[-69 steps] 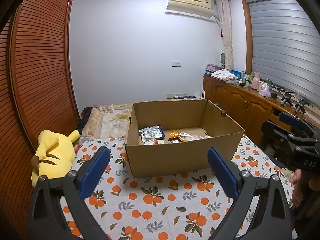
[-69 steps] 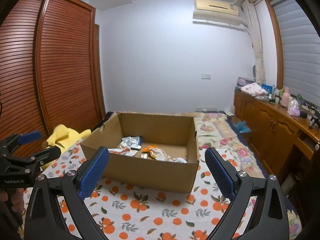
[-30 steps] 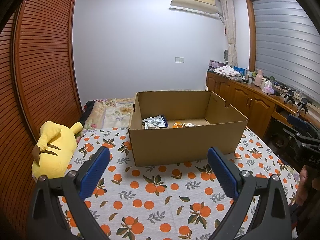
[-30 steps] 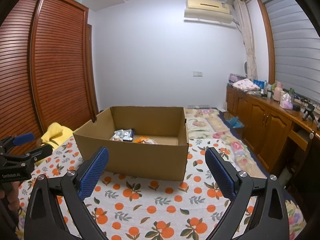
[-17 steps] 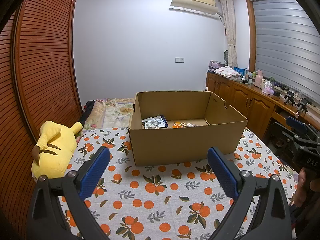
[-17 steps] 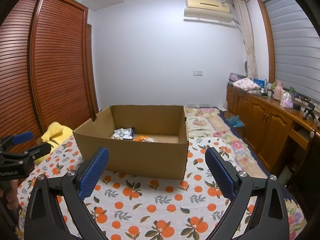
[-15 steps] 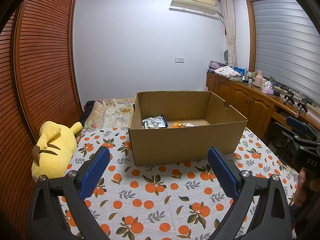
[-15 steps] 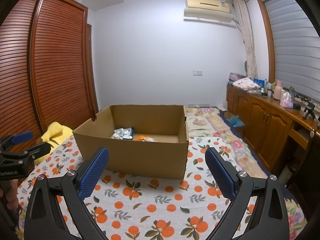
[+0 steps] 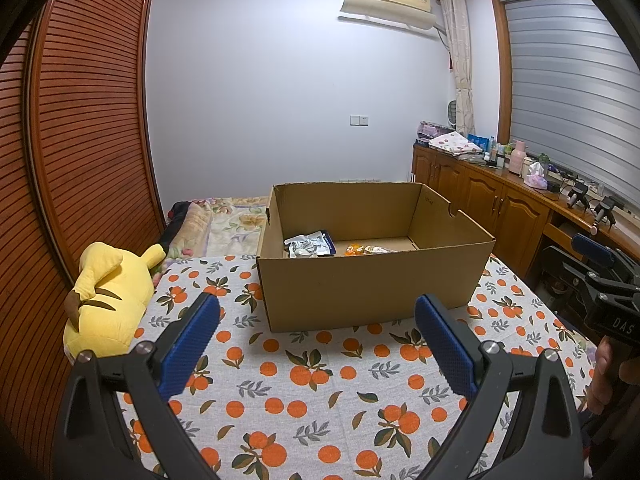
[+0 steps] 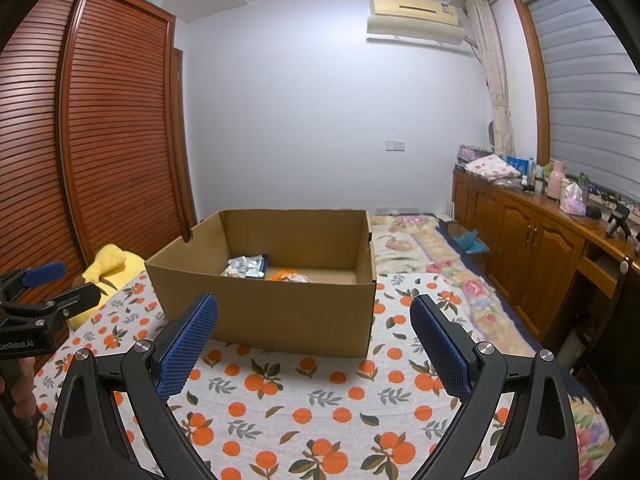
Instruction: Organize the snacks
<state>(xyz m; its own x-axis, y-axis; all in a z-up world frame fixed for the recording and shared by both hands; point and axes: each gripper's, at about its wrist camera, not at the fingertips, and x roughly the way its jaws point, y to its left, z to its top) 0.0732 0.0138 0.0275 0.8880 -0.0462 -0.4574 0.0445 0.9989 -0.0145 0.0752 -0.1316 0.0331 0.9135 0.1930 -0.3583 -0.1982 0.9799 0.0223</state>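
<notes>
Short of the box [image 9: 372, 280], both hand-held grippers [image 9: 316, 332] [image 10: 314, 334] hang wide open, empty; reaching in risks snagging its near wall.

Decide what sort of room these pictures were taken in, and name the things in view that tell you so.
Most likely a bedroom in a home. A bed with an orange-print sheet fills the foreground, a yellow plush toy lies on it, and a tall slatted wooden wardrobe lines one wall.

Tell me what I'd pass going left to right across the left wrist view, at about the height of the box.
Wooden wardrobe → yellow plush toy → cardboard box → the other claw, held at the right edge.
</notes>
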